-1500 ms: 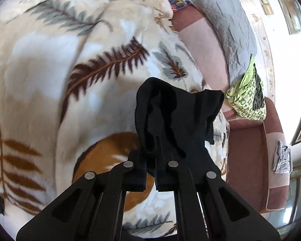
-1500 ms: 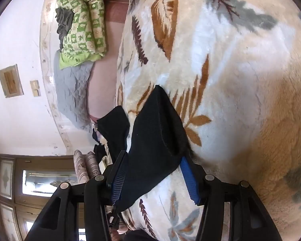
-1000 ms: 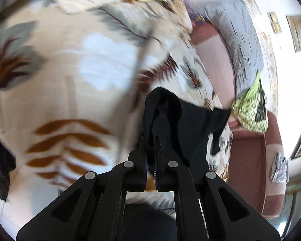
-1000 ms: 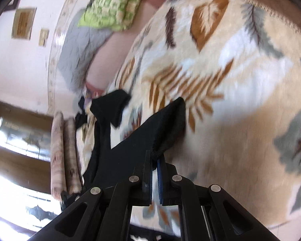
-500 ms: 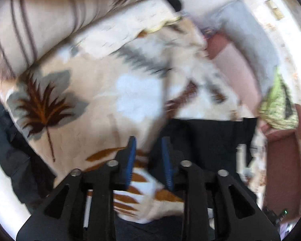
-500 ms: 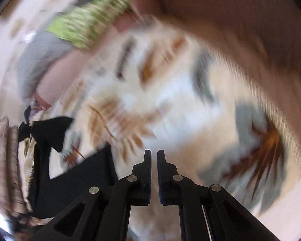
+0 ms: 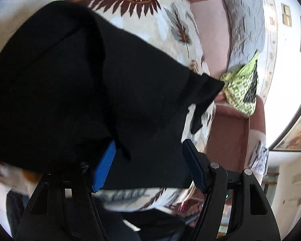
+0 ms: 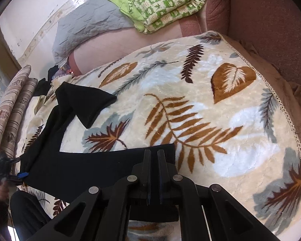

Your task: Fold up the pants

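A: Over on the left, left gripper [image 7: 148, 164] spread wide, blue pads either side of the black pants [image 7: 74, 84], nothing pinched. Cloth draped across the gap, lying on the leaf-print blanket [image 7: 130, 10]

B: Spread out there, one leg angled off toward the green quilt [image 7: 240, 92]. Not yet a tidy fold by the look of it

A: Moving right: right gripper [image 8: 153, 172] nearly closed, only a thin slit between the fingers, poised over the hem edge of the pants [image 8: 74, 172]. Hard to say whether any fabric sits in that slit; probably none

B: Risk from here? Plush blanket [image 8: 220, 120], slippery pile. Closing on a single layer instead of both, then dragging the leg crooked. Or snagging blanket along with cloth and pulling the whole surface up

A: Also that far leg, kinked sideways: folding over it as is, likely a lumpy bundle

B: Containers? None in sight. Just the sofa [image 8: 260, 16] at the far right, bedding heaped on it
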A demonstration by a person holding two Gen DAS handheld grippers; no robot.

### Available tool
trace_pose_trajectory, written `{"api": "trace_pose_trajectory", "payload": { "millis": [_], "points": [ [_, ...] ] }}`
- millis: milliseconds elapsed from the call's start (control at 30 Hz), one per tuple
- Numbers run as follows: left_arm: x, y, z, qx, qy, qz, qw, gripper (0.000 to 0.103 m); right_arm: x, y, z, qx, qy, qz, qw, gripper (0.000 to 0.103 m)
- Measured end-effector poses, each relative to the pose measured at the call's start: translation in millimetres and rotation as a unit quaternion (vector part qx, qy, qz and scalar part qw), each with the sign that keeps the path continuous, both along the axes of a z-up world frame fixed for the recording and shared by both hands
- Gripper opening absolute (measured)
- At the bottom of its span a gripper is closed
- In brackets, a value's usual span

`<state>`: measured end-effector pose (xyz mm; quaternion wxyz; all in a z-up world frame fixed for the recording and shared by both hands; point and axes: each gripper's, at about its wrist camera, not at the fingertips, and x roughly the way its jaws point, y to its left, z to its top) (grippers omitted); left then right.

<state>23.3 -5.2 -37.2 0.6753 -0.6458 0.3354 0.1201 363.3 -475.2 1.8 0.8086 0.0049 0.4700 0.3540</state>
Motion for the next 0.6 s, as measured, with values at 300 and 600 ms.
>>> {"api": "trace_pose_trajectory", "payload": {
  "millis": [300,600],
  "points": [
    [3.7,10.9,3.4,0.01,-0.005,0.036,0.9993,0.009,-24.4,41.8,45.2,0.022,-0.197,0.06,0.978,0.008],
    [9.6,-11.6,34.2,0.151,0.001,0.042,0.9876,0.009,-58.3,203.1,11.5,-0.058,-0.291,0.282,0.912,0.074]
  ]
}}
